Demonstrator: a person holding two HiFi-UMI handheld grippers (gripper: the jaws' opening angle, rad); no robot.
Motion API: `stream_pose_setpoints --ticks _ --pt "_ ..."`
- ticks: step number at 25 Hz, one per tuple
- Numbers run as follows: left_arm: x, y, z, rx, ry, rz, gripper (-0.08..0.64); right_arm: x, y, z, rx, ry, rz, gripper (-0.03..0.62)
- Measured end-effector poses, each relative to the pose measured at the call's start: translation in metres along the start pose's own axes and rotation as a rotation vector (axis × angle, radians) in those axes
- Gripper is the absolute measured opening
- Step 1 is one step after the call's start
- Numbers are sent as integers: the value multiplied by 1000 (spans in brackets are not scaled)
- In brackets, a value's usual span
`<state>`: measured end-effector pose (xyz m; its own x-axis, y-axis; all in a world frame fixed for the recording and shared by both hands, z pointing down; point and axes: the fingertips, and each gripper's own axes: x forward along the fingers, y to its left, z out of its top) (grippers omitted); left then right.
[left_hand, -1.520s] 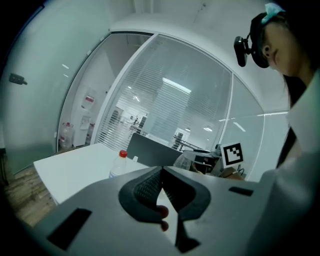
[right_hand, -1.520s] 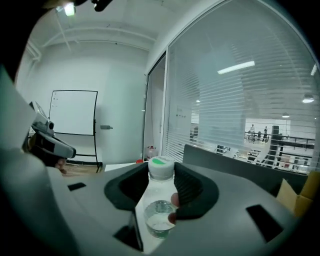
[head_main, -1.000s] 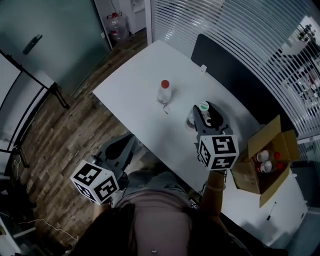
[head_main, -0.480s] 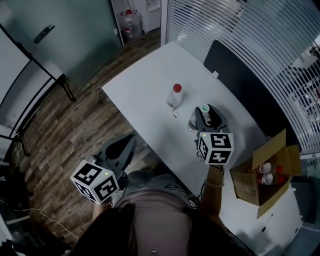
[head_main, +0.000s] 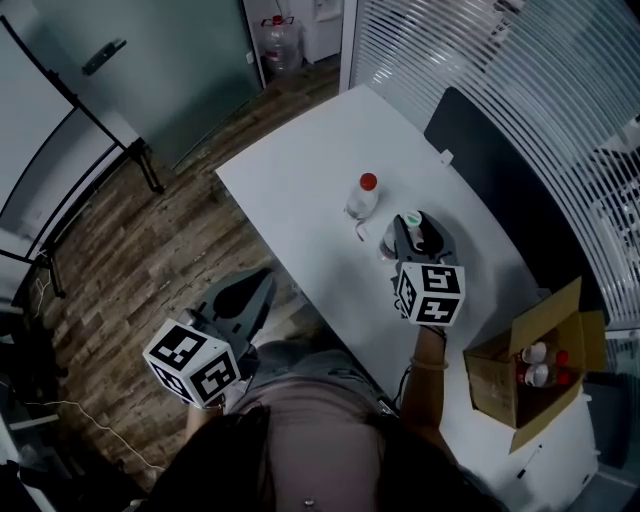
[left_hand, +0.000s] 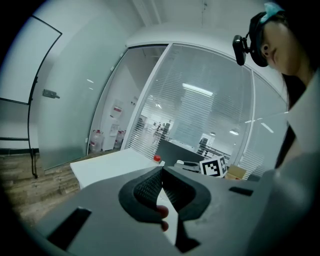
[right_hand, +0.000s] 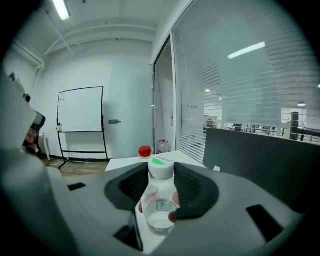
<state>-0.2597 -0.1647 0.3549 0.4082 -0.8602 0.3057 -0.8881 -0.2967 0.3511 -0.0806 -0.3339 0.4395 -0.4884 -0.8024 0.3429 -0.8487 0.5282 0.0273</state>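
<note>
My right gripper (right_hand: 160, 186) (head_main: 416, 238) is shut on a clear bottle with a white, green-marked cap (right_hand: 160, 168) (head_main: 407, 219), held over the white table (head_main: 300, 190). A red-capped bottle (head_main: 364, 193) (right_hand: 145, 151) stands on the table just beyond it. My left gripper (left_hand: 161, 189) (head_main: 240, 300) is shut with nothing between its jaws; it hangs off the table's near edge, over the wooden floor. The red cap (left_hand: 157, 158) shows small and far in the left gripper view.
An open cardboard box (head_main: 530, 355) holding red-capped bottles sits at the table's right end. A dark chair back (head_main: 500, 170) stands behind the table against slatted glass. A whiteboard on a stand (right_hand: 81, 112) and a water jug (head_main: 280, 40) stand on the floor to the left.
The head view has shifted, so table and bottles sit further right and lower. The left gripper view has swung left toward the door. Both grippers keep their hold.
</note>
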Motion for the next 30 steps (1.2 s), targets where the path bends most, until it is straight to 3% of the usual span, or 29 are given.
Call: stream_pose_setpoints --ticks 17,30 --pt "10 -4 1 12 29 4 9 10 -2 -18 23 -36 -8 173" --pt "21 -15 1 37 27 -58 9 -1 -3 -24 64 -14 -5 175"
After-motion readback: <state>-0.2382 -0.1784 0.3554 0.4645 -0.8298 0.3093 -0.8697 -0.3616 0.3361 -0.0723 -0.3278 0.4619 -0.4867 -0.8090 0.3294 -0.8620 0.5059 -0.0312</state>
